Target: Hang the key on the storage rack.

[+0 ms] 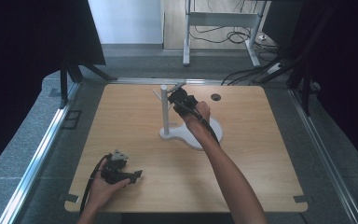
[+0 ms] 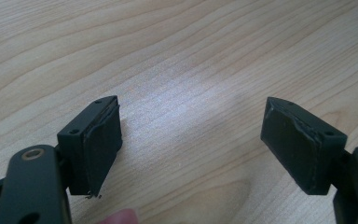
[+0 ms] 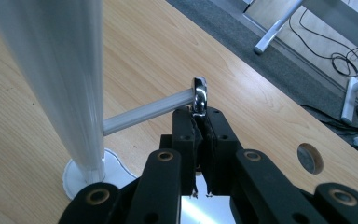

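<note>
The right gripper (image 3: 199, 122) is closed on a silver ring (image 3: 199, 95), clamping its lower edge between both pads. The ring stands upright at the outer tip of a thin white peg (image 3: 144, 112); whether it is threaded onto the peg or only touching its end cannot be determined. The peg projects sideways from the upright white pole (image 3: 60, 79) of a stand (image 1: 166, 109). In the high view, the right gripper (image 1: 176, 95) sits just beside the top of the pole, above the stand's flat white base (image 1: 214, 126), which rests on the far centre of the desk (image 1: 135, 116). A round cable hole (image 1: 216, 97) lies in the desk beyond the base.

The left gripper (image 2: 191, 140) is open, jaws wide apart with nothing between them, directed at bare desk surface. In the high view, the left gripper (image 1: 133, 176) lies near the front left edge of the desk, well apart from the stand.
</note>
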The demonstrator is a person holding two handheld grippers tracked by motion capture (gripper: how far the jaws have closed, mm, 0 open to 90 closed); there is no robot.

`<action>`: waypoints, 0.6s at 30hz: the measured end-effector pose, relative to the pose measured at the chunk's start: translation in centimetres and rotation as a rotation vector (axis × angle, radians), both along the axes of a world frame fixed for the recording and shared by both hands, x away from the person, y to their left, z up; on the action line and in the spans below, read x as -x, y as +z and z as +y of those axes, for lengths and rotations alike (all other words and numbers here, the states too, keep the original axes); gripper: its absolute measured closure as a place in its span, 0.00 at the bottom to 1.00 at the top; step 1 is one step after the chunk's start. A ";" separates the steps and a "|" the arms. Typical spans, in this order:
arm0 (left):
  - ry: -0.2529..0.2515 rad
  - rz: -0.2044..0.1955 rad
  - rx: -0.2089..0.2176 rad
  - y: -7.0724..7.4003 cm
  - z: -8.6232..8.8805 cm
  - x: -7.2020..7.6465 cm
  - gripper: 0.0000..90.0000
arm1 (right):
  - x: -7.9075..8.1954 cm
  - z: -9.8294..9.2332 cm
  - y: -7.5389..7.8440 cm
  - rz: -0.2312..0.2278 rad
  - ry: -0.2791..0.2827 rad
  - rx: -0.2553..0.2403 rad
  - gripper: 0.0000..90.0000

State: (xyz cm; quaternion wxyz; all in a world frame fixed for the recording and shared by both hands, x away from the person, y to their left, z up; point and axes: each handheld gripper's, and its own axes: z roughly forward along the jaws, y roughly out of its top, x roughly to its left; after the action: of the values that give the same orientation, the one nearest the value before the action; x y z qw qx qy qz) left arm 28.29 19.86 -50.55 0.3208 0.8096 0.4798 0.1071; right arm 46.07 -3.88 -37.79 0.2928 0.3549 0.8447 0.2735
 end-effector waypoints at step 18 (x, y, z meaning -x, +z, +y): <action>0.003 0.003 0.001 -0.1 0.0 0.0 0.23 | 1.1 1.0 -0.9 -0.060 0.029 0.073 0.91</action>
State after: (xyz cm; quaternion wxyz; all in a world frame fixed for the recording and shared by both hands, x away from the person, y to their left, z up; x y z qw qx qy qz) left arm 28.33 19.87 -50.68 0.3204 0.8089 0.4814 0.1063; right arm 44.93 -2.92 -38.72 0.3268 0.3235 0.8500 0.2572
